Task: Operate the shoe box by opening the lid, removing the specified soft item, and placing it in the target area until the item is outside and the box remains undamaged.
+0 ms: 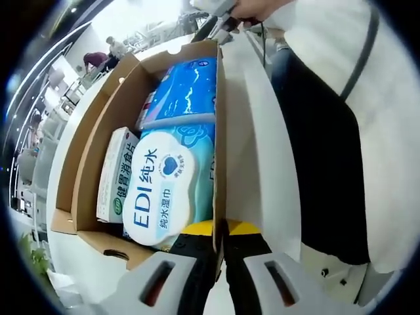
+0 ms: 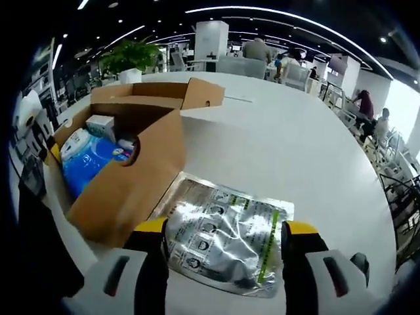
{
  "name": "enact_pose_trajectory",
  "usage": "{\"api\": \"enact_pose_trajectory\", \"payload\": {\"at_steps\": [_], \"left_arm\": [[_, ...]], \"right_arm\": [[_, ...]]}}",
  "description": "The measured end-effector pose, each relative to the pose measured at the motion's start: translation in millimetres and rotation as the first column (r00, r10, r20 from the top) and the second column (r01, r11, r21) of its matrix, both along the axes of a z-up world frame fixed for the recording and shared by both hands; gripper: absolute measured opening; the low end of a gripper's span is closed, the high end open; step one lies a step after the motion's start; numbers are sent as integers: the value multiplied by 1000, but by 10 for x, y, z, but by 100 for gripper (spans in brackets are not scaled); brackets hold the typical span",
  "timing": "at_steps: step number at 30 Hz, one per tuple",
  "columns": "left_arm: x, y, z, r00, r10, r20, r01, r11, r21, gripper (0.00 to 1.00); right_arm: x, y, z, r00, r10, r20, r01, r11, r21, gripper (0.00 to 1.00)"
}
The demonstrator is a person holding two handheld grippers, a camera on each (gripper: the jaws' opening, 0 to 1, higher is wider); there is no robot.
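In the left gripper view, the left tongs (image 1: pixel 220 244) rose from the bottom with their yellow-tipped jaws pressed close together on the near side wall of an open cardboard shoe box (image 1: pixel 220 118), one jaw inside the wall and one outside. The box sat on a white bench (image 1: pixel 252 131) and ran away from the camera. Inside it, nearest the tongs, lay a pale blue wet wipes pack (image 1: pixel 169 187) with a white oval lid printed "EDI". Beyond it lay a blue soft pack (image 1: pixel 187 88), and beside the wipes, against the far wall, a small white and green carton (image 1: pixel 117 172). A person in a white top (image 1: pixel 341 118) stood just beside the bench, and the other gripper (image 1: pixel 220 20) showed at the far end of the box. In the right gripper view, the right tongs (image 2: pixel 223 244) stood wide apart, holding nothing, one jaw on each side of a silver foil pouch (image 2: pixel 226 230) with a green stripe. The pouch lay flat on the white bench, outside the shoe box (image 2: pixel 134 177) and just beside its near wall. The box stood open with its lid flaps up, the blue soft pack (image 2: pixel 92 161) visible inside. A potted plant (image 2: pixel 128 59) and seated people showed far behind.
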State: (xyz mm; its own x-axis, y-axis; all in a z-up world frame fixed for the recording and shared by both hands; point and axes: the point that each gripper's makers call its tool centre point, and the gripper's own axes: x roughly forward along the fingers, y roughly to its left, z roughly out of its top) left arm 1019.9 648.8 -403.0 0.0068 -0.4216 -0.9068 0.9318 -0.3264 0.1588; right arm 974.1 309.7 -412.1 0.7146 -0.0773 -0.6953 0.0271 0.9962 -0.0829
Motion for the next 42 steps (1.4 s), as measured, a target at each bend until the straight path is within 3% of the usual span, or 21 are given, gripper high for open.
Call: {"api": "enact_pose_trajectory", "payload": {"at_steps": [5,14,21,31,34,35,36,38,40,42], "left_arm": [[-5,-6,10,1000,-1,-2,1,1000,1,3],[-2,-2,8,1000,5,3,-5,1000,-2,3],[-6,-5,13,1000,5,1,-5,1000,-1,3],[-7,-5,14,1000,9,-2,-9,1000,3,3],[-6,-8,17,1000,15,-4,-15,1000,5,3],[-6,-8,17,1000,15,-3,-15,1000,4,3],[-3,-6,13,1000,17,-3,-17,1000,5,3],[-4,-9,17,1000,20,-3,-20,1000,6,3],[-5,-11,21,1000,19,-1,-19,1000,5,3],[-4,-11,21,1000,19,-3,-19,1000,6,3]], "right_arm": [[36,32,50,1000,8,3,-8,1000,-2,77],[-85,-41,-93,999,-18,-39,18,1000,16,76],[-69,-34,-141,999,-15,-34,15,1000,6,75],[-153,-50,-208,998,-68,-13,69,993,98,76],[-149,-68,-198,998,-51,-21,52,995,85,74],[-147,-180,-120,998,-58,-14,58,998,-10,72],[-119,-218,-57,999,-51,13,51,997,-51,66],[-55,-46,-4,997,-41,59,37,997,69,65],[-43,17,-15,999,-9,52,5,997,76,75],[-33,55,-43,999,8,37,-11,998,69,73]]}}
